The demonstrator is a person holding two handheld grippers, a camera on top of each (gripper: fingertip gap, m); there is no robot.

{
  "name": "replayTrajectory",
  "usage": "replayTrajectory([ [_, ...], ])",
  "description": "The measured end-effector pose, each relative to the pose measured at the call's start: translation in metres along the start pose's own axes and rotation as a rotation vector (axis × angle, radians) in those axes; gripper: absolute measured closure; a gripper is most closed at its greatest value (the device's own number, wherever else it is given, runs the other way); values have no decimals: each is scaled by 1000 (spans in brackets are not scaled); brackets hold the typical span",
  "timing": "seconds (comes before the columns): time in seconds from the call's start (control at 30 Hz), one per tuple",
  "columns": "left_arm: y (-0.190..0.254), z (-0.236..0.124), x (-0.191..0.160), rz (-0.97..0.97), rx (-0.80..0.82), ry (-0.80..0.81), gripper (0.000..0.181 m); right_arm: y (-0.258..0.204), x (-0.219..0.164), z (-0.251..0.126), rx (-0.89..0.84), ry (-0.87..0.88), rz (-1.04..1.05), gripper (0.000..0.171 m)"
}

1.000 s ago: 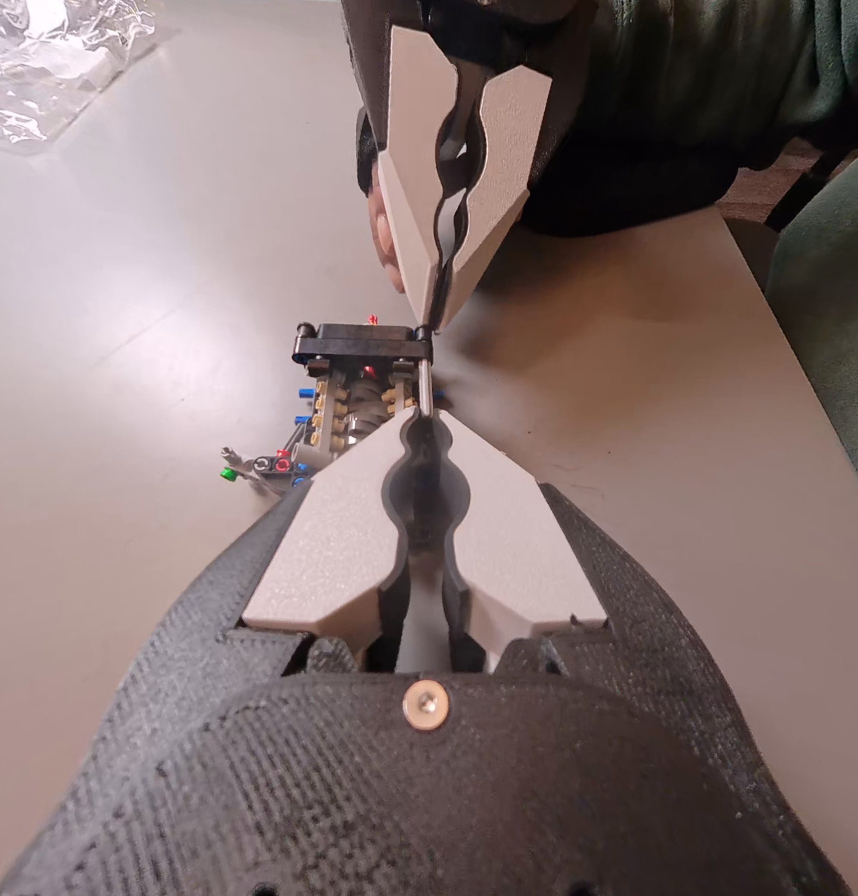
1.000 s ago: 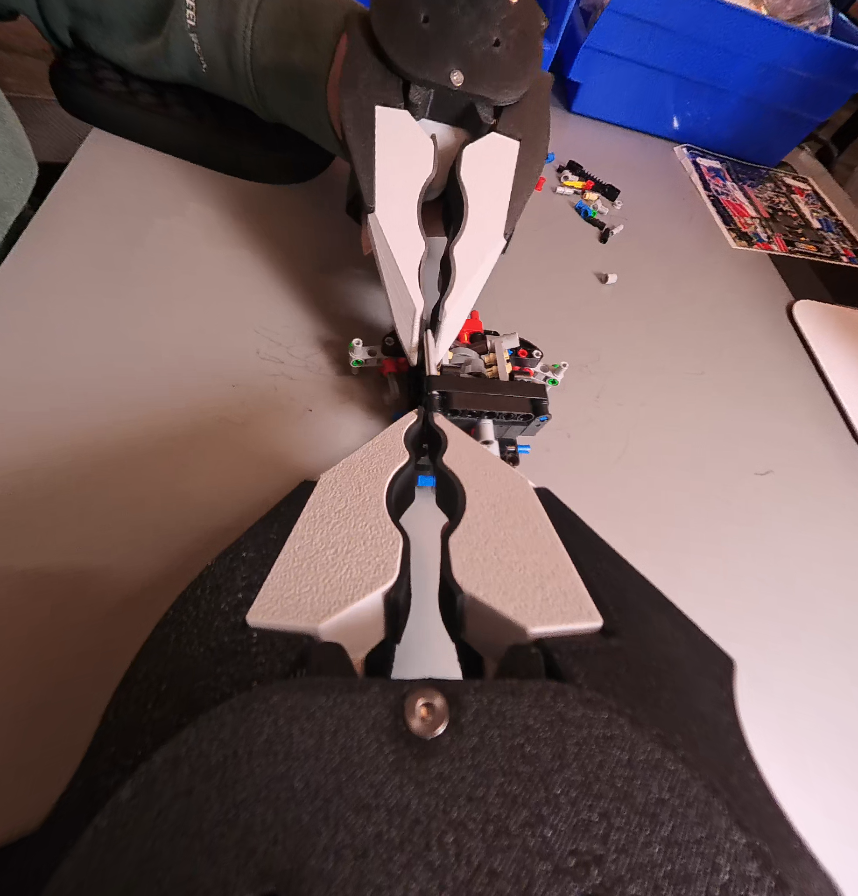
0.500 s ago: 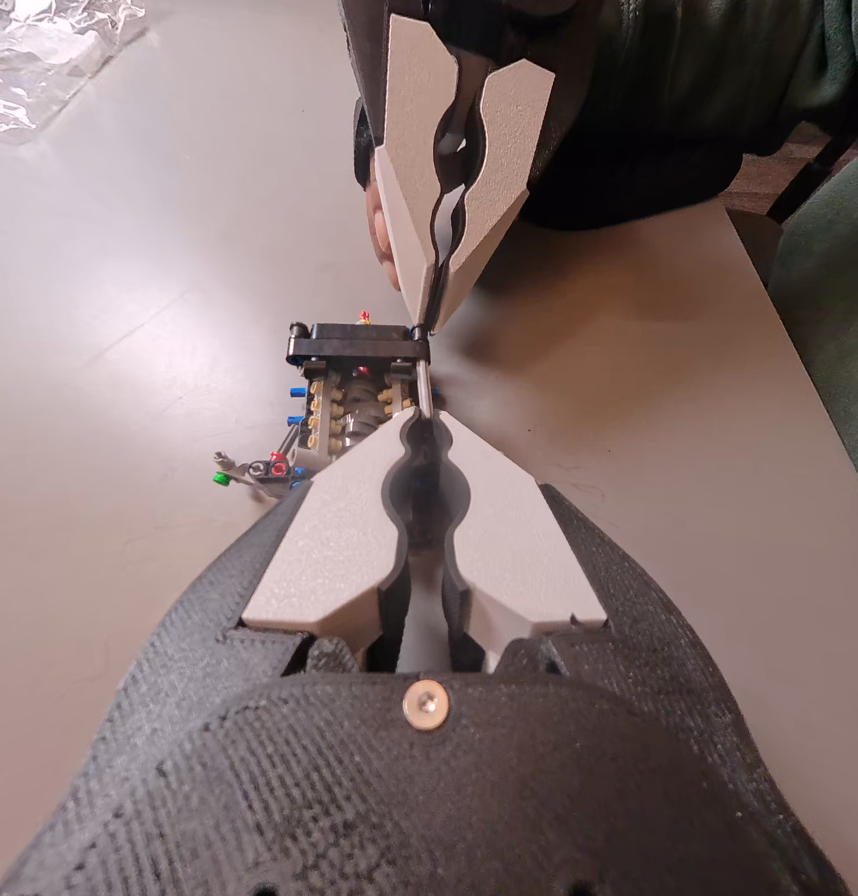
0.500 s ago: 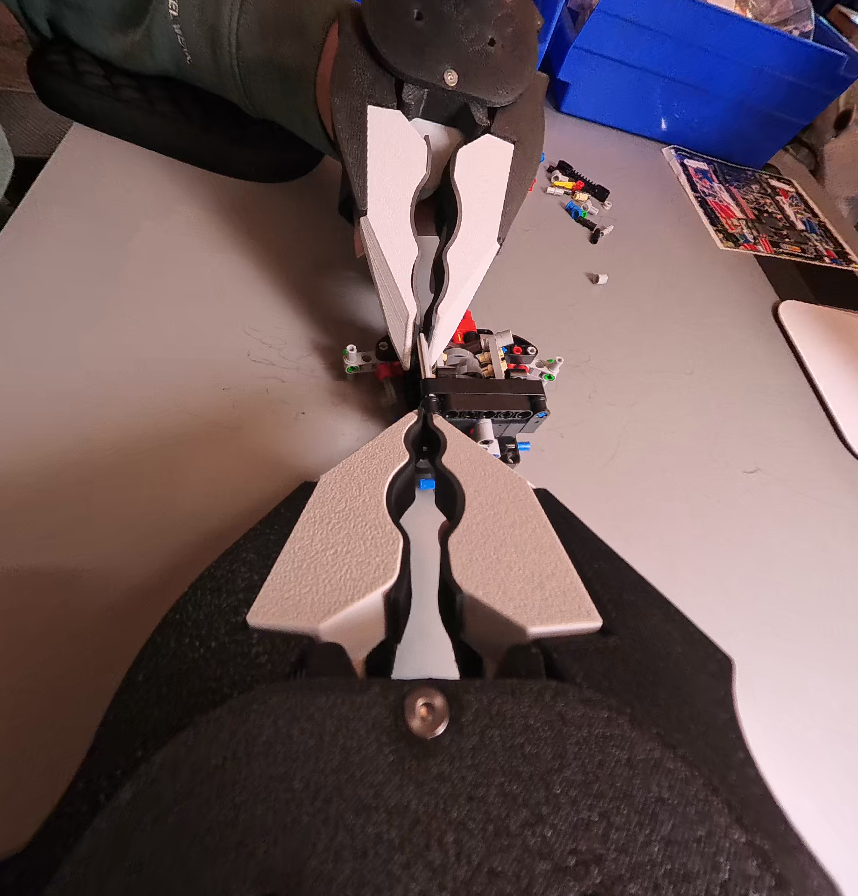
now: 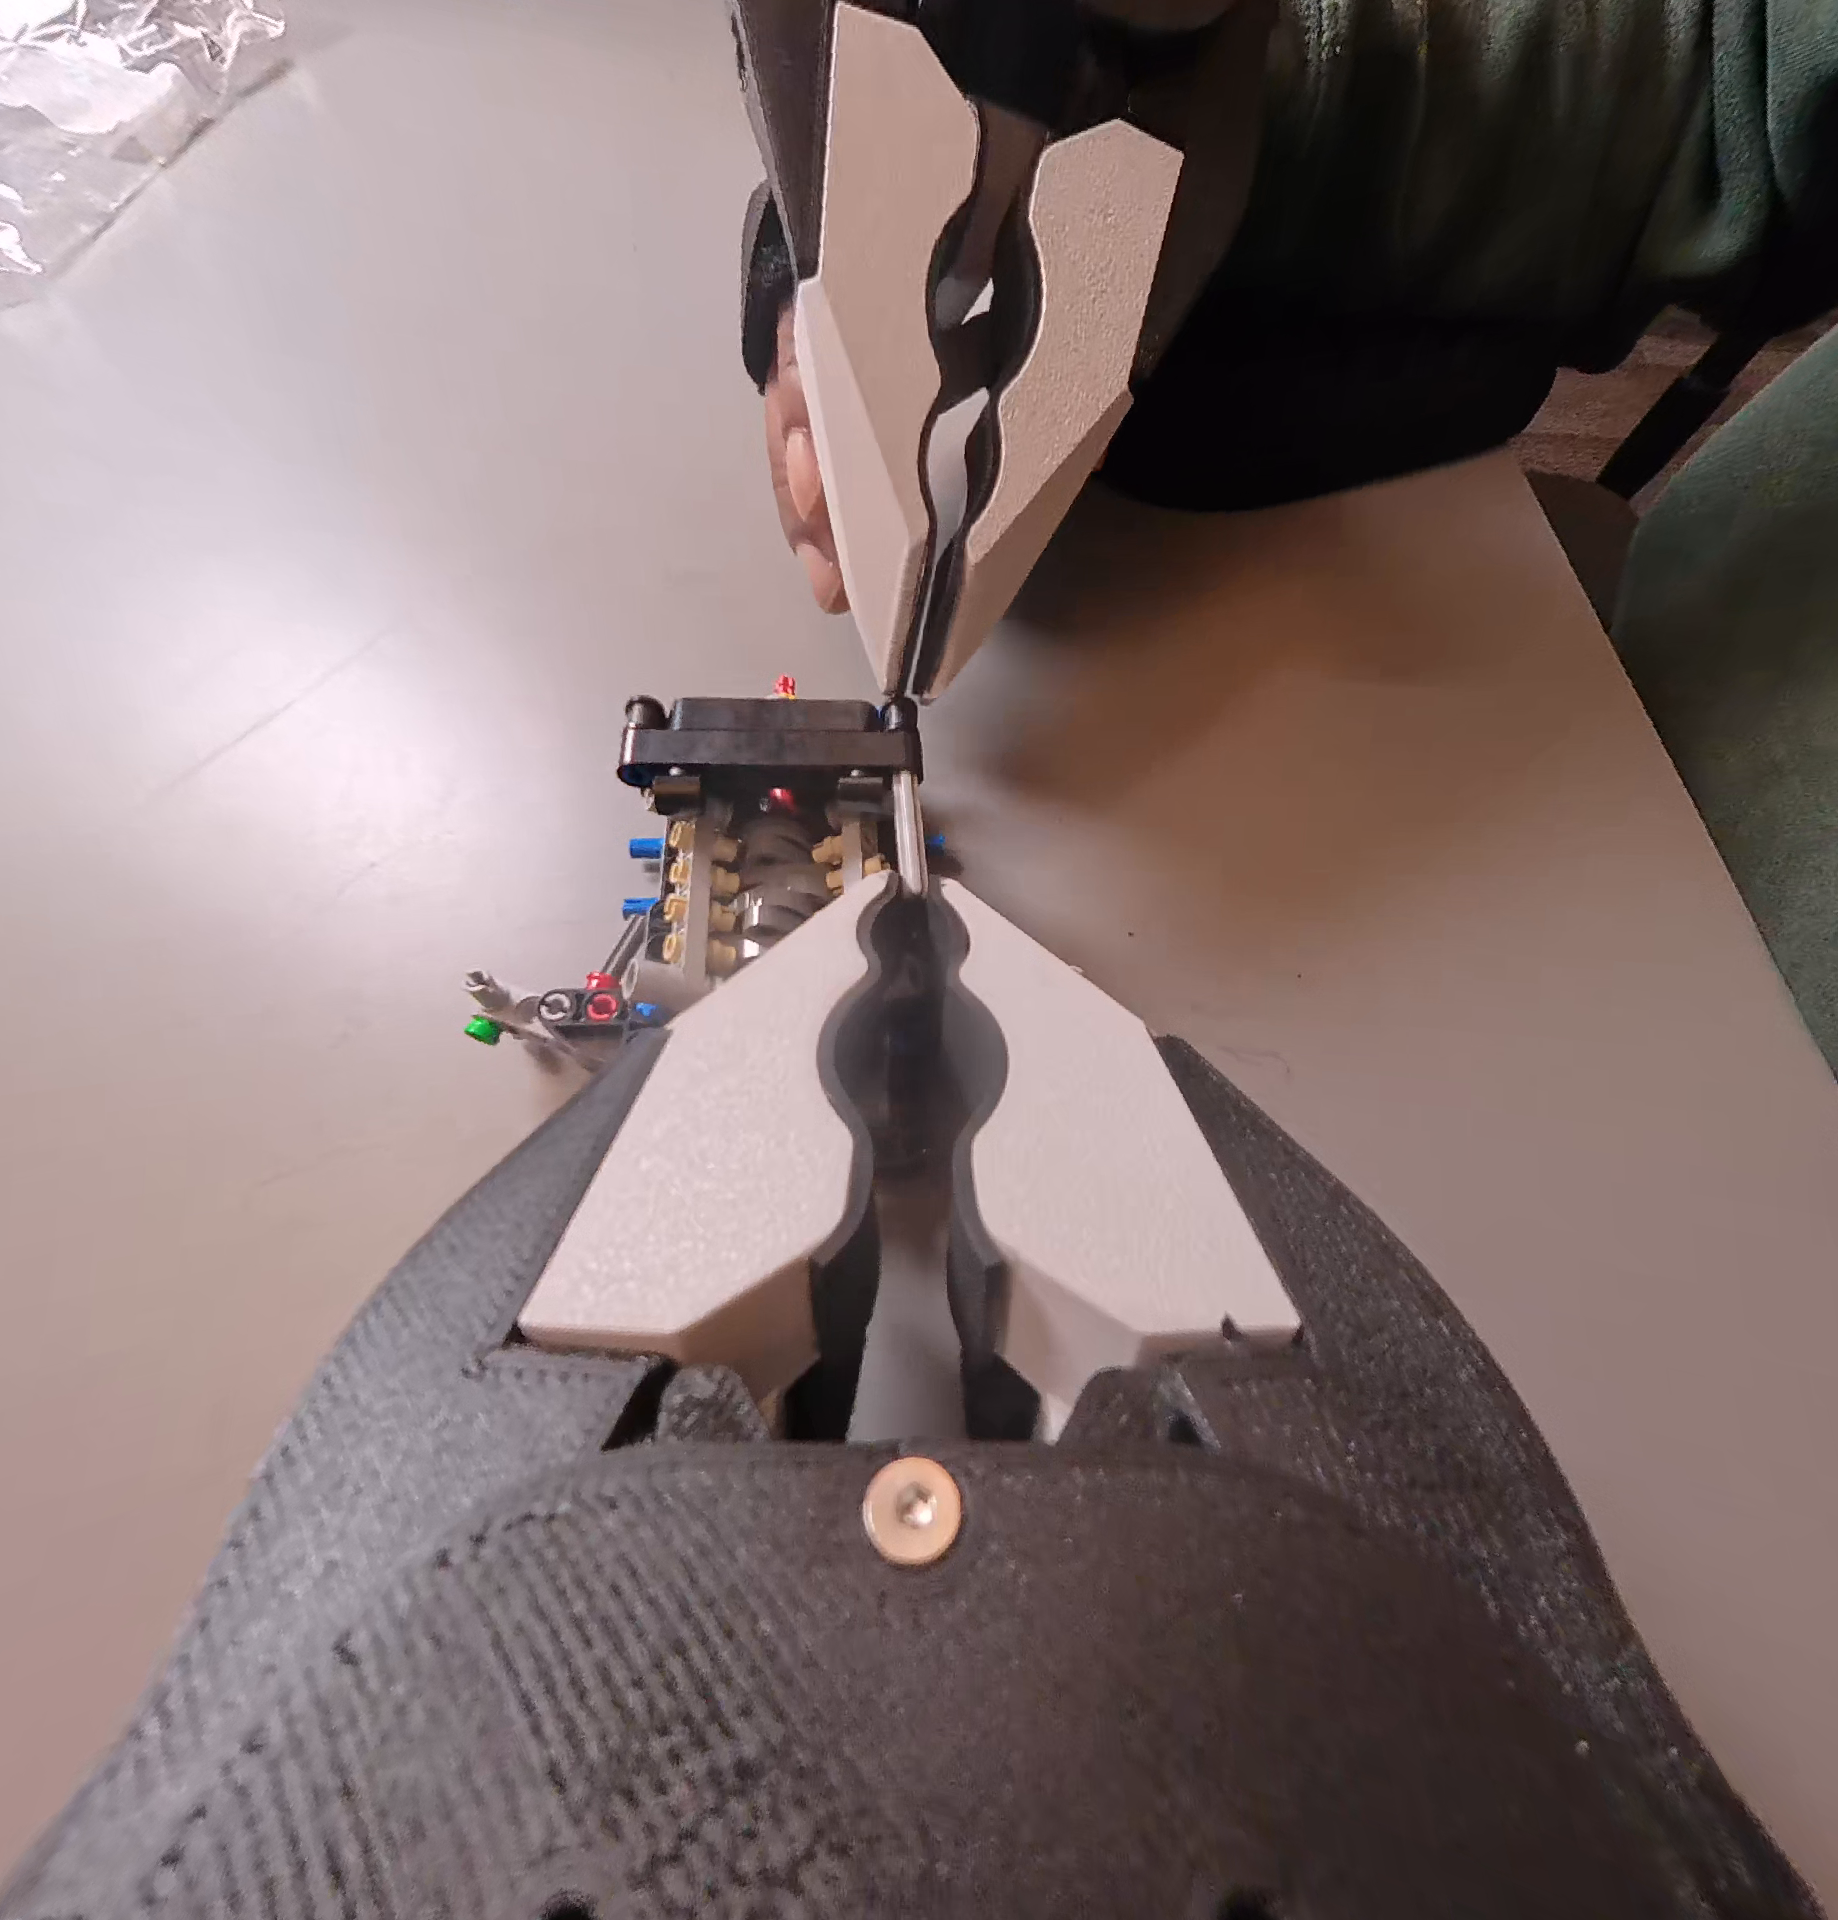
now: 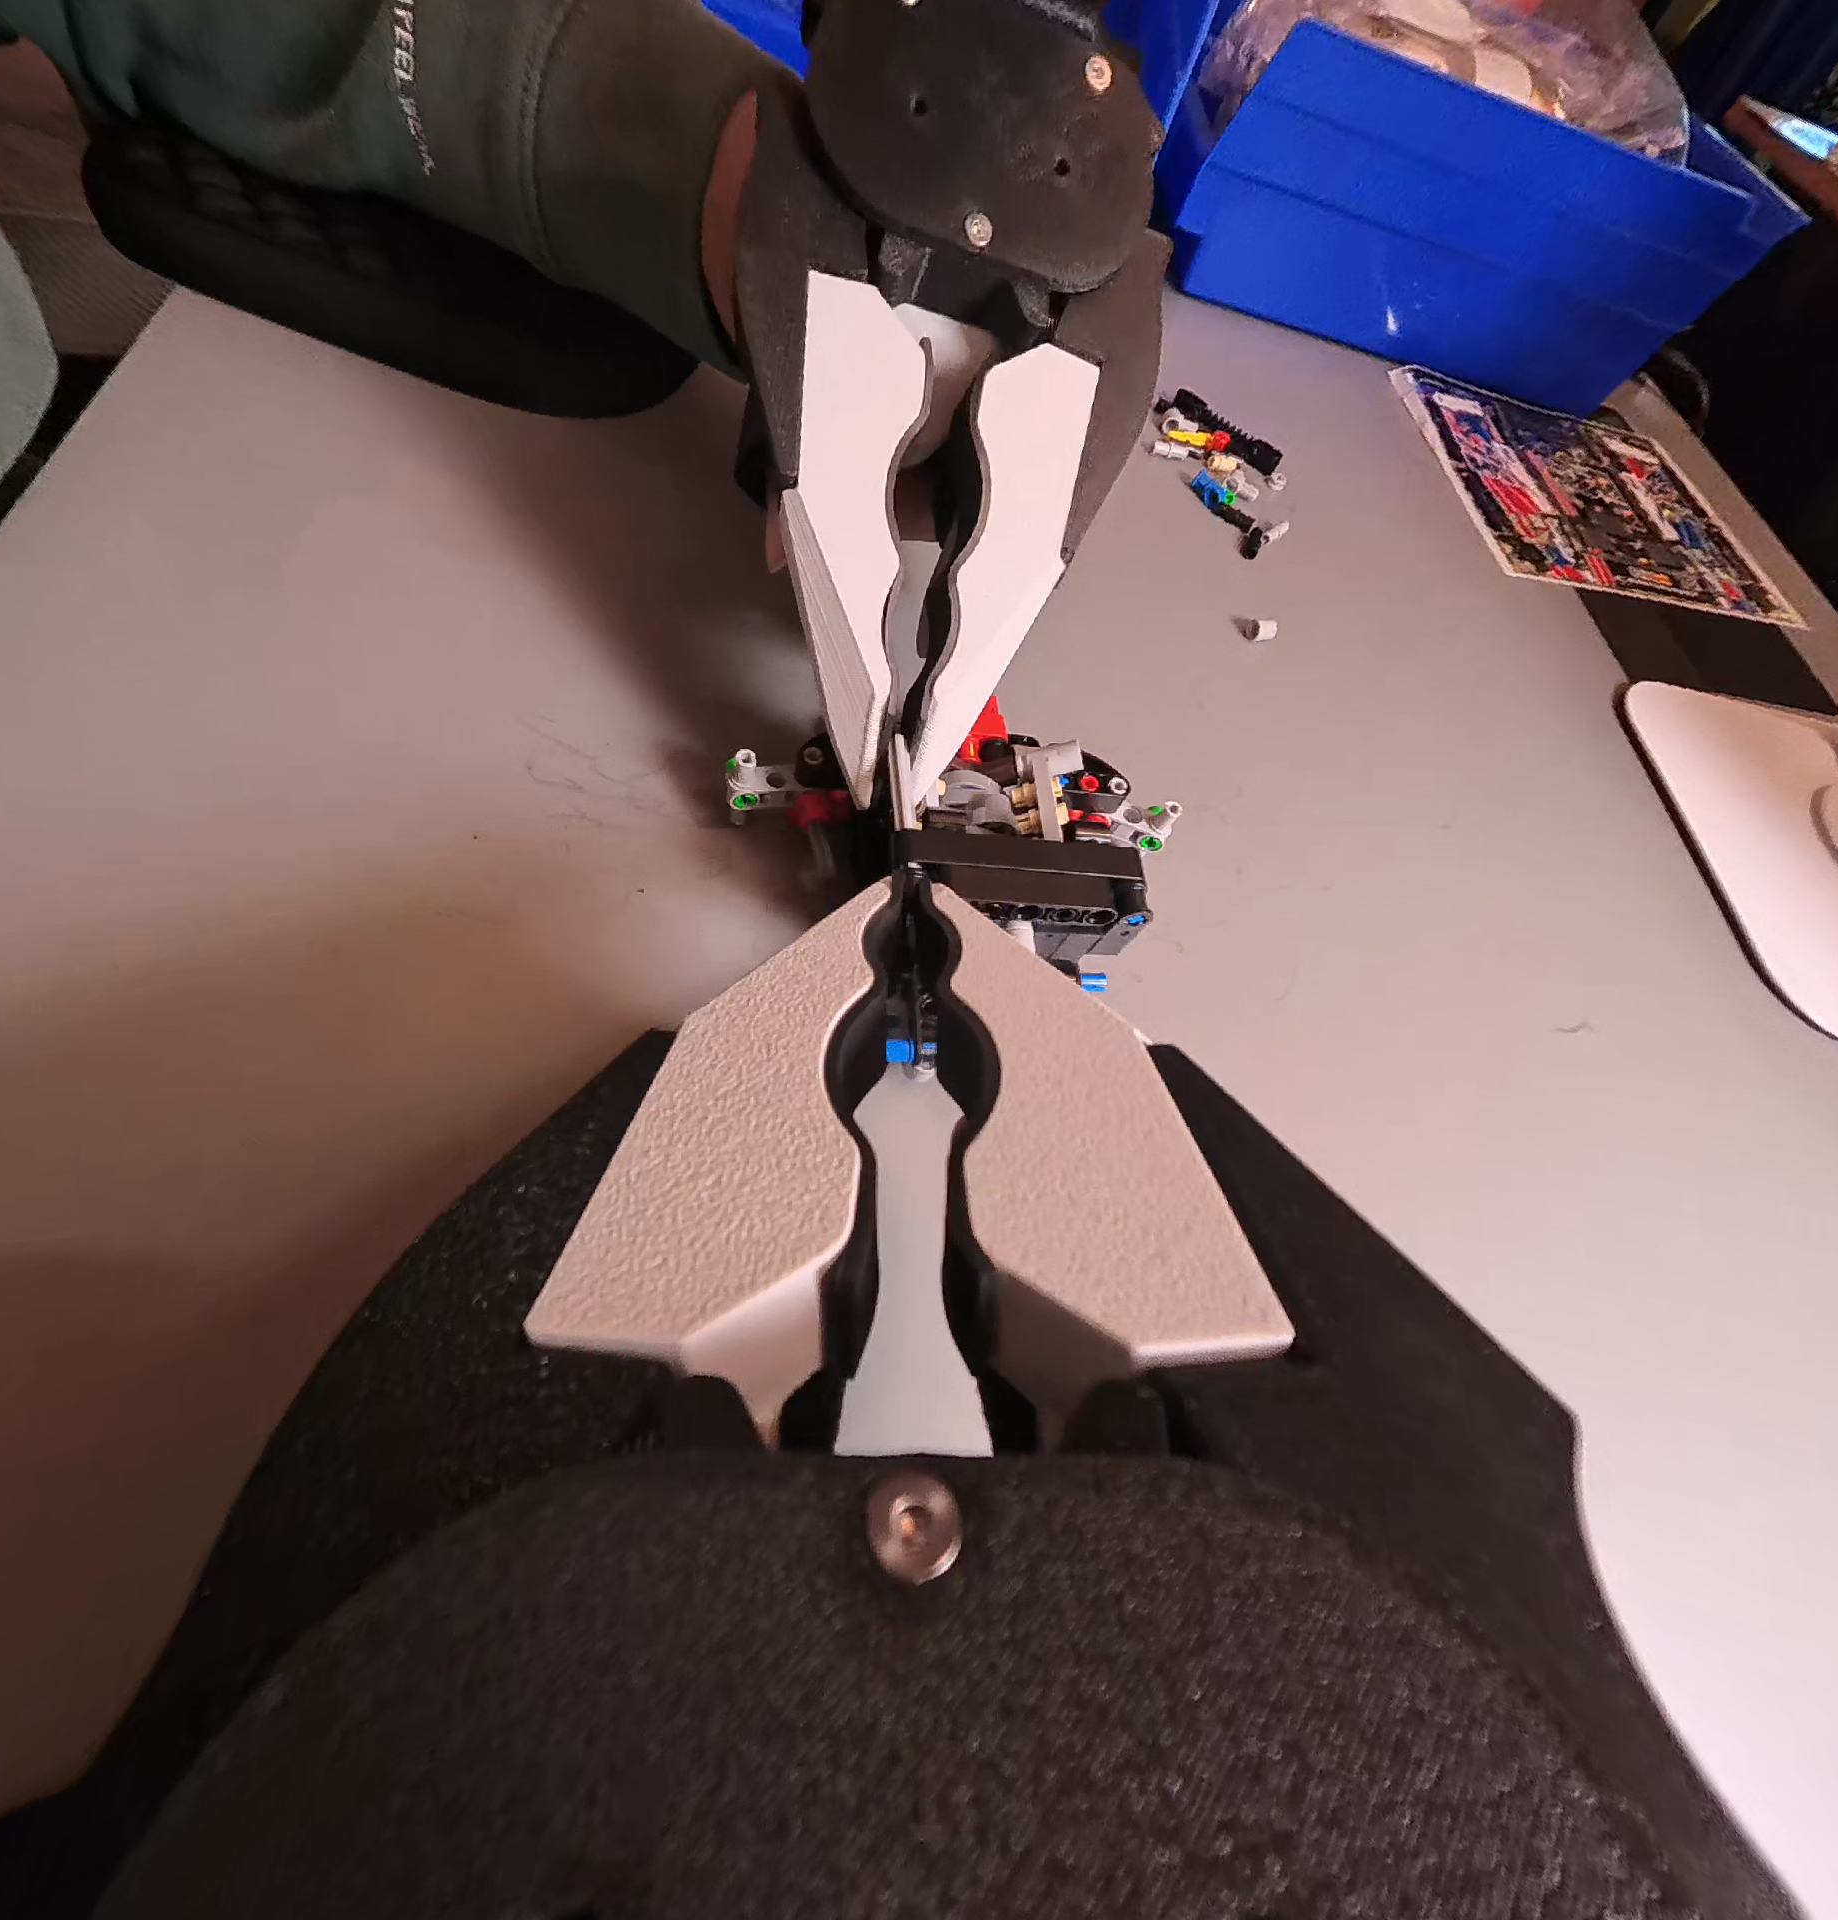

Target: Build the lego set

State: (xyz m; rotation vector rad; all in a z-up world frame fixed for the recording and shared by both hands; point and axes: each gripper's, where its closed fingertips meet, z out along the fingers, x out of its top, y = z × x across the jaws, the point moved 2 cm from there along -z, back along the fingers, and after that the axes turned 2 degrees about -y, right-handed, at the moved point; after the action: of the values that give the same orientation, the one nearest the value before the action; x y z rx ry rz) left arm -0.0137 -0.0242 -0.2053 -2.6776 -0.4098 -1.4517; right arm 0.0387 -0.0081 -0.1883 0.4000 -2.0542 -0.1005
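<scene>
Pale grey claw fingers (image 5: 707, 1132), black textured body, silver screw (image 5: 912, 1509); green sleeve (image 6: 582, 135).

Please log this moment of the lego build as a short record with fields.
model: partly built lego assembly on the grey table
left claw: shut on the model's grey axle
right claw: shut at the black beam end
loose parts: small pile beyond the model
other items: instruction sheet, blue bins
</scene>
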Motion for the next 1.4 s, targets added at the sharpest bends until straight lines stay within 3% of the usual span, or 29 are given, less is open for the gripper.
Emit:
replayTrajectory([
  [0.17,0,0,0,0,0,0,180,-1,-1,0,-8,-17,-28,165],
  [0.8,-4,3,1,-14,-5,-12,180,0,2,3,-47,-53,-84,171],
  [1.17,-3,4,3,-24,-29,2,179,1,0,3,-60,-169,-160,170],
  [1.4,-4,4,4,-30,-32,-2,180,1,0,3,-49,-127,-126,170],
])
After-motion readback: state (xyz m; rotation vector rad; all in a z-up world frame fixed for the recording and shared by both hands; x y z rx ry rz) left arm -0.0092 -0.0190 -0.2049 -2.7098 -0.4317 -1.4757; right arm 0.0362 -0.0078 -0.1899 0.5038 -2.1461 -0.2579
